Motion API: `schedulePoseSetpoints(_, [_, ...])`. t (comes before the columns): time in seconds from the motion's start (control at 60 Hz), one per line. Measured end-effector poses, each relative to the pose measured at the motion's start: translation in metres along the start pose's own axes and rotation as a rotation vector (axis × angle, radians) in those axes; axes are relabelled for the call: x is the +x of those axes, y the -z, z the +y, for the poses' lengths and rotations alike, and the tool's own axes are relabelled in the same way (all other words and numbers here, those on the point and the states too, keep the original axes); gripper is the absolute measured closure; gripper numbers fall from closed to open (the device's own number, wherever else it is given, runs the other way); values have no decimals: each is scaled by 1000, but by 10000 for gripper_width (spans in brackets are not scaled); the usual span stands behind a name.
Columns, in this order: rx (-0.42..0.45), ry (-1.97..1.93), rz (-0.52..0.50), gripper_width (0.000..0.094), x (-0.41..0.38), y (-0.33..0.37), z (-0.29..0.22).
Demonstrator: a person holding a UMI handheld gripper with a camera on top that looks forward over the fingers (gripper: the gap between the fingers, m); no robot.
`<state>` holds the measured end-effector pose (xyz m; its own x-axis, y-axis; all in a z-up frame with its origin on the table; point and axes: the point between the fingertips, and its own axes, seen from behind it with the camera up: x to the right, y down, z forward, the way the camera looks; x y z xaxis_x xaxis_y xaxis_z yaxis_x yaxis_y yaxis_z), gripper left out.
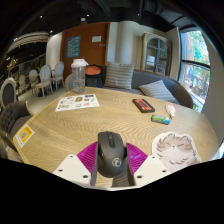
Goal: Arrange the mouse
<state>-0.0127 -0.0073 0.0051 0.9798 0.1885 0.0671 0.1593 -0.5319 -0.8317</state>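
A black computer mouse point(109, 152) sits between my two fingers, its scroll wheel pointing away from me. My gripper point(110, 163) has its magenta pads point(86, 155) pressed against both sides of the mouse, so it is shut on it. The mouse is held above the near part of a round light-wood table point(110, 115). The rear of the mouse is hidden by the gripper body.
On the table lie a white shell-shaped dish point(176, 147), a teal box point(161, 119), a dark pad point(145, 104), a printed sheet point(77, 102) and a yellow card point(24, 135). A water jug point(77, 74), chairs and a sofa stand beyond.
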Motion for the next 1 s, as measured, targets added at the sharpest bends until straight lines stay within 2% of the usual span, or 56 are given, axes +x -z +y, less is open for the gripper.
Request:
schedulePoseSetpoints(0.133, [151, -13, 78, 501, 56, 46, -62])
schedulePoseSetpoints(0.233, [196, -38, 225, 501, 136, 80, -85])
schedulePoseSetpoints(0.283, [165, -50, 299, 504, 175, 81, -72])
schedulePoseSetpoints(0.4, [-2, -75, 377, 504, 234, 59, -2])
schedulePoseSetpoints(0.45, [-67, -91, 373, 504, 241, 49, 27])
schedulePoseSetpoints(0.567, [-116, -124, 323, 466, 242, 35, 58])
schedulePoseSetpoints(0.7, [-98, -145, 270, 355, 239, 36, 59])
schedulePoseSetpoints(0.8, [5, -130, 240, 61, 239, 63, 39])
schedulePoseSetpoints(0.85, [61, -145, 240, 92, 239, 84, 32])
schedulePoseSetpoints(1.0, [176, -198, 182, 80, 225, 151, 35])
